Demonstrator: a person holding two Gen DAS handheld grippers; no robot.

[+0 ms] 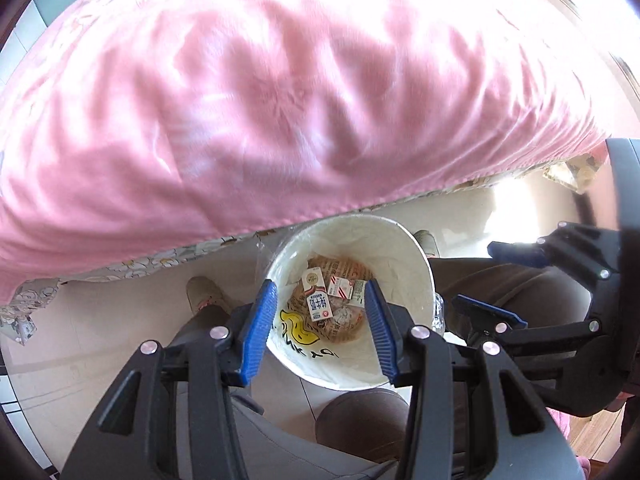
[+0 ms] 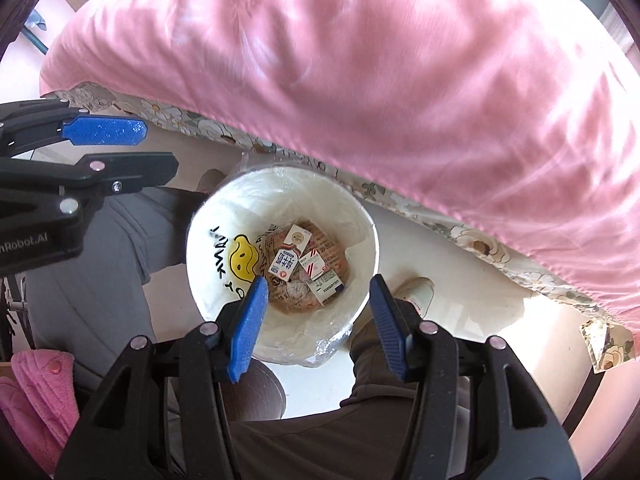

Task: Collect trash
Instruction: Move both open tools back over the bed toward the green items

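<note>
White trash bin (image 1: 404, 248) is seen on the floor (image 1: 460, 208), just beside the edge of the bed with the pink quilt (image 1: 280, 100), between the person's legs. Inside, at the bottom, small cartons are piled: a blue-and-white milk carton (image 2: 285, 263), a red-striped box (image 2: 314, 263), crumpled paper underneath. A clear liner is fitted over the rim.

Left hand-held gripper (image 1: 320, 316) is held above the bin, fingers spread, nothing pinched. Right hand-held gripper (image 2: 318, 316) is likewise spread and empty over the opening; it is also seen from the left view (image 1: 496, 280).

Judged: trash appears already dropped. Risks: bin could be knocked over by a low gripper swing or by the legs close beside it; liner could be snagged on a finger; quilt overhang could be caught.
</note>
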